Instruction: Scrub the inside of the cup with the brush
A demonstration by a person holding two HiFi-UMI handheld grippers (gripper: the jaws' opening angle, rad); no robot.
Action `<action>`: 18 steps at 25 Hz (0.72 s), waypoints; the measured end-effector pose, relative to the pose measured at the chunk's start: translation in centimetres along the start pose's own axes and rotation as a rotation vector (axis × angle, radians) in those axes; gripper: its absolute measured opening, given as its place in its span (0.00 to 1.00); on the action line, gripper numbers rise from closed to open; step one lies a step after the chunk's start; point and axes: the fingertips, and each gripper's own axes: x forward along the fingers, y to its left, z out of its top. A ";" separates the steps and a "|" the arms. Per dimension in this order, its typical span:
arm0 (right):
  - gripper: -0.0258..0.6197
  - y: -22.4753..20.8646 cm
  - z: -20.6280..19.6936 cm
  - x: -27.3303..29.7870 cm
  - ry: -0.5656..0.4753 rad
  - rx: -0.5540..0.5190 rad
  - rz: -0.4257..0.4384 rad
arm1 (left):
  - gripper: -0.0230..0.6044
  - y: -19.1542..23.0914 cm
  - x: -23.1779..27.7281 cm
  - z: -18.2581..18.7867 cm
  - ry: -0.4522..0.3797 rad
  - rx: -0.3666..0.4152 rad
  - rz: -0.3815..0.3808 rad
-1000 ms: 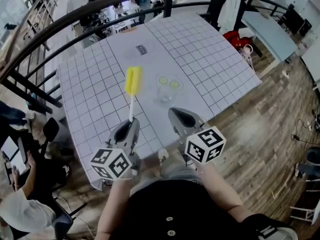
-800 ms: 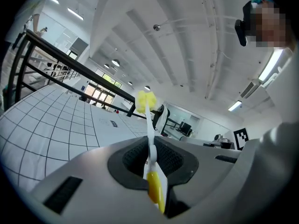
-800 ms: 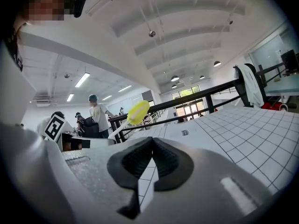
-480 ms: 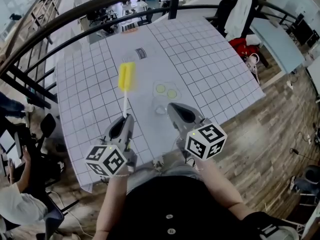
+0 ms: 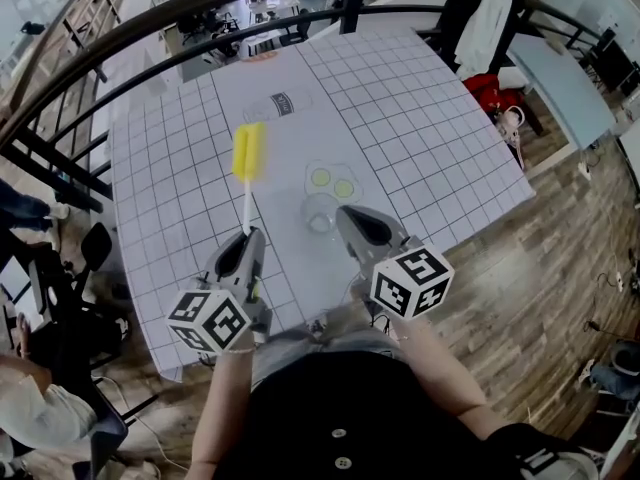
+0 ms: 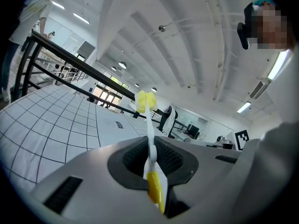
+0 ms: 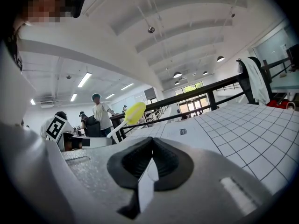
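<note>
We hold the left tongs (image 5: pixel 249 238) clamped on the white handle of the brush (image 5: pixel 246 183). In the left gripper view the dark pads press on the handle from both sides, and its yellow butt end lies back between them. The brush points away from us over the surface (image 5: pixel 420 118), a white sheet ruled with a black grid. Its yellow sponge head is held off the sheet, to the left of the cup and further out.

The right tongs (image 5: pixel 346 214) are closed together, and the right gripper view shows the two pads meeting along one line. That view also catches the sponge head off to the left.

The cup (image 5: pixel 320 211) is clear and stands upright on the surface, between the two tongs. It is just beside the tip of the right tongs, on their left, and we cannot tell whether the two touch. The brush is outside the cup, with its head apart from the mouth.

Two yellow-green discs (image 5: pixel 321 177) lie just beyond the cup, and what they rest in is too faint to tell. A small printed label (image 5: pixel 287 103) sits further out on the sheet. Each pair of tongs carries a marker cube (image 5: pixel 412 280) at its near end. A black railing (image 5: pixel 200 18) curves round the far edge of the surface, and a wooden floor (image 5: pixel 540 258) shows on the right.
</note>
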 end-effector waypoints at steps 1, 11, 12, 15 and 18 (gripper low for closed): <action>0.04 -0.2 -0.2 0.0 0.003 0.004 -0.004 | 0.11 0.0 0.1 -0.1 0.004 0.000 -0.001; 0.04 -1.2 -1.7 0.2 0.032 0.042 -0.064 | 0.11 0.7 0.1 -0.3 0.075 0.003 -0.057; 0.04 -1.2 -1.8 0.2 0.033 0.046 -0.073 | 0.11 0.7 0.1 -0.4 0.094 0.010 -0.070; 0.04 -1.3 -2.1 0.1 0.038 0.055 -0.098 | 0.11 0.5 0.2 -0.9 0.160 0.043 -0.117; 0.04 -1.4 -2.7 -0.1 0.048 0.067 -0.119 | 0.11 0.3 0.2 -1.2 0.211 0.076 -0.141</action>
